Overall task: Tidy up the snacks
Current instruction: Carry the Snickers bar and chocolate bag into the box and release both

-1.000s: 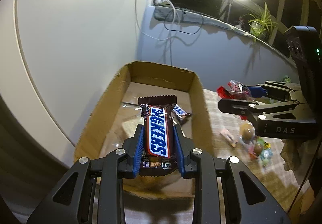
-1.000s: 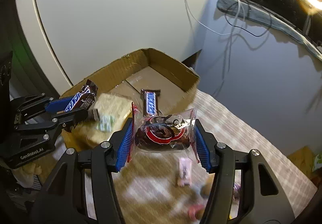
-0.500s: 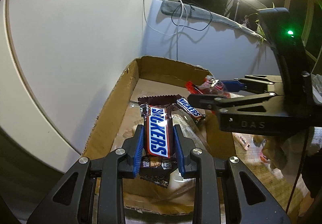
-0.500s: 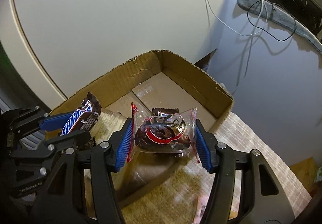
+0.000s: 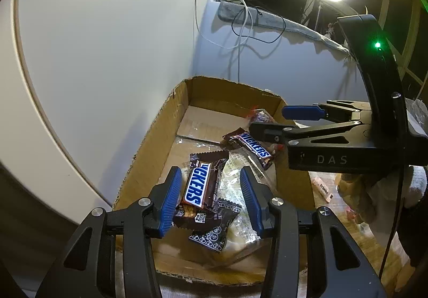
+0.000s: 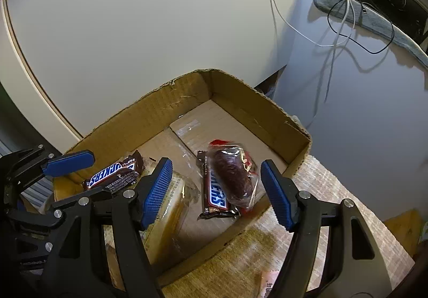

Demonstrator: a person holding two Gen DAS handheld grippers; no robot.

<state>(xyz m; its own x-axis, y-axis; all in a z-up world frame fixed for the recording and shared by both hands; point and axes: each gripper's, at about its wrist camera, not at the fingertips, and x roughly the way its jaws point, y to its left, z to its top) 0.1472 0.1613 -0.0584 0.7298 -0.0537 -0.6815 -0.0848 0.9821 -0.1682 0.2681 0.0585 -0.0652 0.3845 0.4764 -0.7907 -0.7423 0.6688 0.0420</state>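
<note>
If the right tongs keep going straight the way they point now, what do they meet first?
Most likely the clear-wrapped dark chocolate cake, lying on a brown Snickers bar inside the cardboard box, straight ahead of the open right tongs. Depth is unclear.

Partly covered by the right-hand fingers (image 5: 302,112): wrapped cake (image 5: 260,118) in the cardboard box (image 5: 157,134), only its red end showing. Hidden under the chocolate bar (image 5: 199,185) between the left-hand fingers (image 5: 171,200): much of a black patterned packet (image 5: 216,228) and a clear bag (image 5: 240,207). Blurred beyond reading: the pink packet (image 5: 322,188) on the table (image 5: 347,239). Cut off at the bottom edge below the right-hand fingers: another pink packet (image 6: 268,284).
</note>
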